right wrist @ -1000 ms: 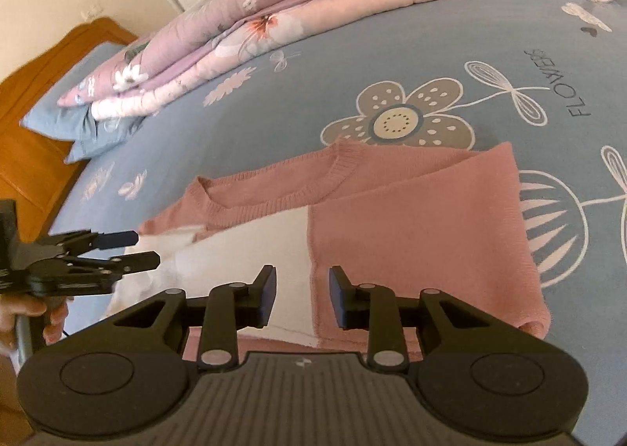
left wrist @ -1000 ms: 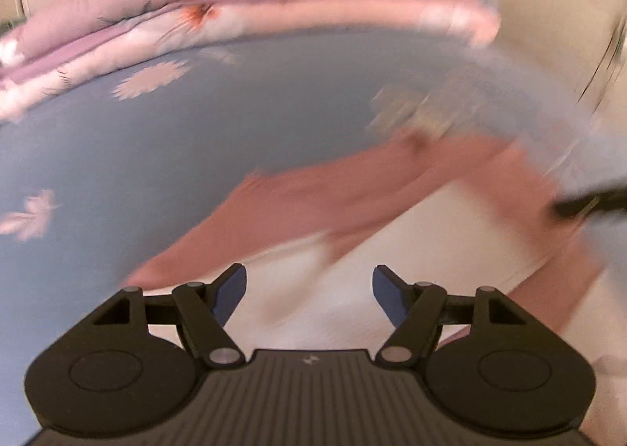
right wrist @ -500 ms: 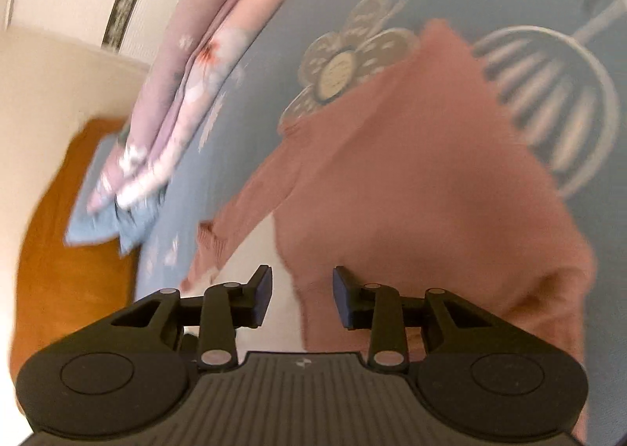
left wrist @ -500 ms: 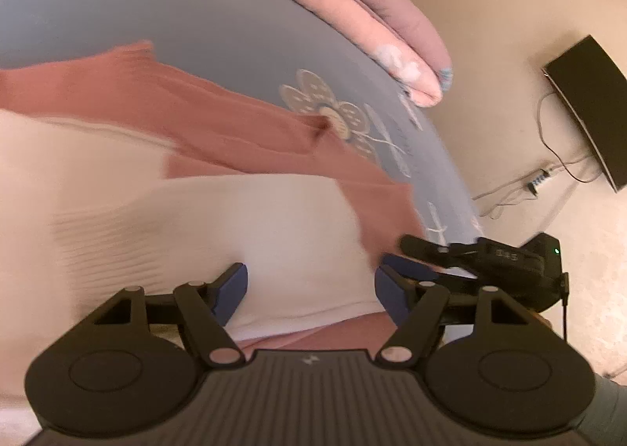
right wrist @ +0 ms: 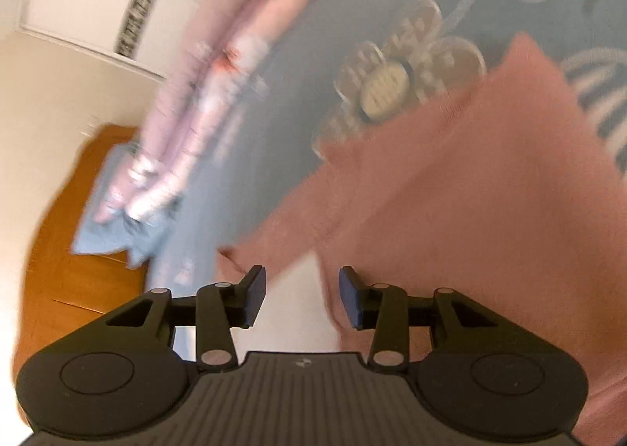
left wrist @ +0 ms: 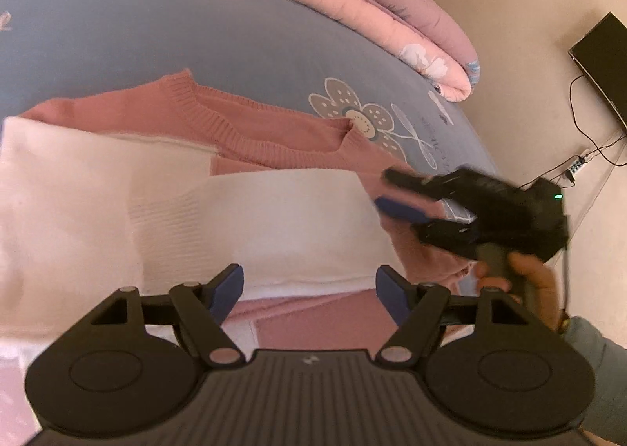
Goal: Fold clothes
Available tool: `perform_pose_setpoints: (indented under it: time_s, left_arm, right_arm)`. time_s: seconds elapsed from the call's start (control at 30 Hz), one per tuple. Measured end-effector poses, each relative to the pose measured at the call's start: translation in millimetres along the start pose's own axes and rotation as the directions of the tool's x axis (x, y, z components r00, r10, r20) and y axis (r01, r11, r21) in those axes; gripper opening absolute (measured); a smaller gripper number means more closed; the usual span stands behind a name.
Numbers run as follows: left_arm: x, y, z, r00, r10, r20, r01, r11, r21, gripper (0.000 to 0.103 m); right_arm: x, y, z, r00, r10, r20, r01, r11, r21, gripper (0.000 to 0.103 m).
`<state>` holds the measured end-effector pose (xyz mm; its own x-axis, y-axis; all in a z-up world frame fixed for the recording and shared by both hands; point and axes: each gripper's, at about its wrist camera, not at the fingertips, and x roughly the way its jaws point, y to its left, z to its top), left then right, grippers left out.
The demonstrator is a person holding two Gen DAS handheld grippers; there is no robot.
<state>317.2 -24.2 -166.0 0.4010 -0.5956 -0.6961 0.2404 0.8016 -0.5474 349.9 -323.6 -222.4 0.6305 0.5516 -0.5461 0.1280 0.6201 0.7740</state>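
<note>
A pink and white knit sweater (left wrist: 274,140) lies flat on the blue flowered bedsheet (left wrist: 137,34), its white panel (left wrist: 274,222) nearest me. My left gripper (left wrist: 309,289) is open and empty just above the sweater's near hem. My right gripper (left wrist: 399,195) shows in the left wrist view over the sweater's right pink edge, blurred. In the right wrist view the right gripper (right wrist: 301,297) is open and empty above the seam between the white panel and the pink part (right wrist: 450,203) of the sweater.
A folded pink floral quilt (left wrist: 372,3) lies along the far side of the bed. A blue pillow (right wrist: 106,218) and a wooden headboard (right wrist: 58,258) are at the left. A dark screen (left wrist: 603,58) and cables are by the wall at right.
The left gripper's view swung right and settled over the sweater's hem. The right gripper dropped closer to the sweater, tilted, and opened its jaws wider. The sweater has not moved.
</note>
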Motion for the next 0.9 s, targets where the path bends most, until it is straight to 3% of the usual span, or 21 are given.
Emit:
perform_pose_setpoints:
  time_s: [0.27,0.43,0.9]
  left_arm:
    - [-19.9,-1.4,-8.8,0.999,0.049,0.007,-0.049,0.998,0.038,0.076]
    - [-30.4,4.8,-9.8,0.999,0.053,-0.002,-0.053,0.998,0.043,0.076]
    - [-61.3,0.0,-7.8,0.997,0.055,-0.056,-0.048,0.991,0.125,0.076]
  right_arm:
    - [-21.2,28.2,-23.8,0.999,-0.048,0.014,0.049,0.995,-0.088,0.049]
    - [-14.1,24.2,-38.3,0.993,-0.117,0.007,0.117,0.991,-0.06,0.052]
    - [-112.5,67.0,-122.4,0.969,-0.242,-0.049,0.242,0.97,-0.006,0.055]
